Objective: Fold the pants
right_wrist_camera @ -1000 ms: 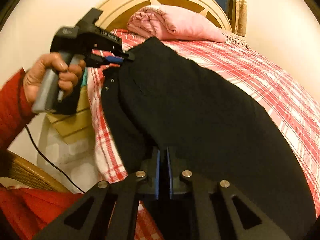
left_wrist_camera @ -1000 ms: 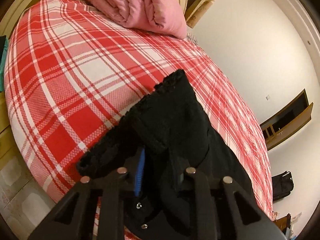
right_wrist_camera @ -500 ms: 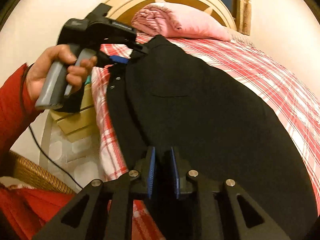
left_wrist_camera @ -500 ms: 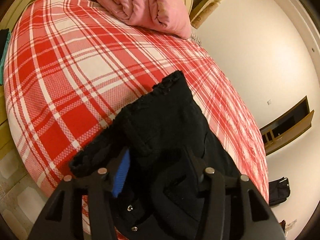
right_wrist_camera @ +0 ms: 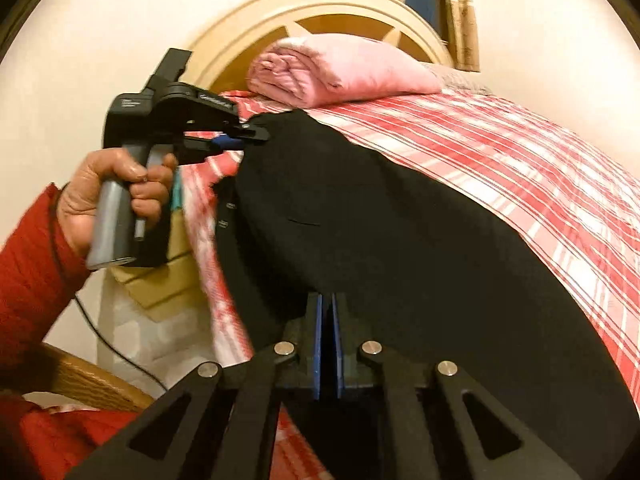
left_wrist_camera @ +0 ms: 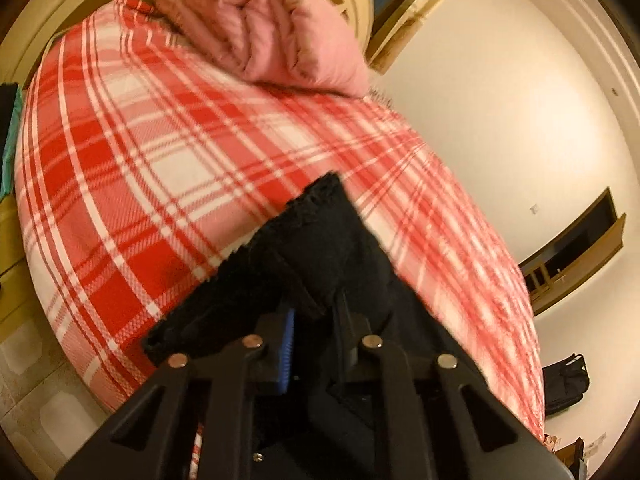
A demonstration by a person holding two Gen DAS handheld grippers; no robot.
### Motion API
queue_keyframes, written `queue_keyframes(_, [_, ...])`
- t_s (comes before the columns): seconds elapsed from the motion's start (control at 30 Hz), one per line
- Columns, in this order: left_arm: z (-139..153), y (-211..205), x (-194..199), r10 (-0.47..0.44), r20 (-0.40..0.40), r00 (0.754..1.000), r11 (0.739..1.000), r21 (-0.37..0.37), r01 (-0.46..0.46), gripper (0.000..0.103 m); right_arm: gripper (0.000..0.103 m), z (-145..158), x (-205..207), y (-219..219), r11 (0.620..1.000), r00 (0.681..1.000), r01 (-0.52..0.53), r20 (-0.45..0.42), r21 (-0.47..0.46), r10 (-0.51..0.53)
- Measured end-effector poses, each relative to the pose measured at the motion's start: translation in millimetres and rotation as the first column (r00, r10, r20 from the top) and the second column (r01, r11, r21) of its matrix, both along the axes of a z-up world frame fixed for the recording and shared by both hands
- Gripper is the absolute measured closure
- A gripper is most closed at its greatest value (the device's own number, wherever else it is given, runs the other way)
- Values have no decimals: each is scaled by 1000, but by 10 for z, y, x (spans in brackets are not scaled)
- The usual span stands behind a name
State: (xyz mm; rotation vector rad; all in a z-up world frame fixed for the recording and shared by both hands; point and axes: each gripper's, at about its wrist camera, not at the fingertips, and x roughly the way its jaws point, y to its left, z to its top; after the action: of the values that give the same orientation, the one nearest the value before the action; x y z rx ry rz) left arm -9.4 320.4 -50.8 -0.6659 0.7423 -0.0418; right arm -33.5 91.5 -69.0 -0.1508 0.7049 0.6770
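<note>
Before you stands a bed [left_wrist_camera: 132, 168] under a red-and-white plaid cover, a folded pink quilt [right_wrist_camera: 340, 68] at its twelve o'clock against the arched cream headboard [right_wrist_camera: 320, 4]. Cream walls [left_wrist_camera: 500, 92] enclose it; patterned curtains [right_wrist_camera: 460, 12] hang at one o'clock under warm light.

Warm dim light, motion blur (fisheye-bent edges).
</note>
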Motion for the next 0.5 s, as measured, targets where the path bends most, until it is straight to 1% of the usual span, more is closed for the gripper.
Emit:
queue_keyframes(0.07, [77, -6, -27, -4, -1, 1000, 1000, 11, 4, 86, 103, 47, -61, 46, 998, 998, -52, -25, 29, 52])
queue_keyframes(0.1, [98, 4, -51, -3, -2, 1000, 1000, 13, 3, 86, 103, 62, -123, 91, 995, 995, -93, -34, 40, 94])
queue_keyframes(0.13, [107, 11, -91, -2, -3, 1000, 1000, 11, 2, 86, 103, 61, -183, 133, 992, 992, -120, -34, 32, 121])
queue_keyframes(0.2, [79, 39, -177, 5, -19, 1000, 1000, 10, -5, 86, 103, 22, -318, 249, 988, 989, -149, -3, -39, 149])
queue_keyframes(0.23, [52, 52, -212, 8, -26, 1000, 1000, 17, -8, 86, 103, -11, -351, 267, 987, 988, -154, 10, -54, 155])
queue_keyframes(0.33, [-57, 67, -265, 15, -48, 999, 999, 33, -13, 86, 102, -48, -340, 225, 991, 991, -132, 21, -16, 132])
queue_keyframes(0.43, [-118, 65, -242, 23, -67, 998, 999, 27, -21, 86, 101, -79, -283, 248, 994, 996, -80, 40, -69, 82])
queue_keyframes(0.5, [-89, 59, -200, 27, -63, 998, 1000, 18, -26, 86, 96, -113, -257, 286, 993, 996, -60, 66, -106, 67])
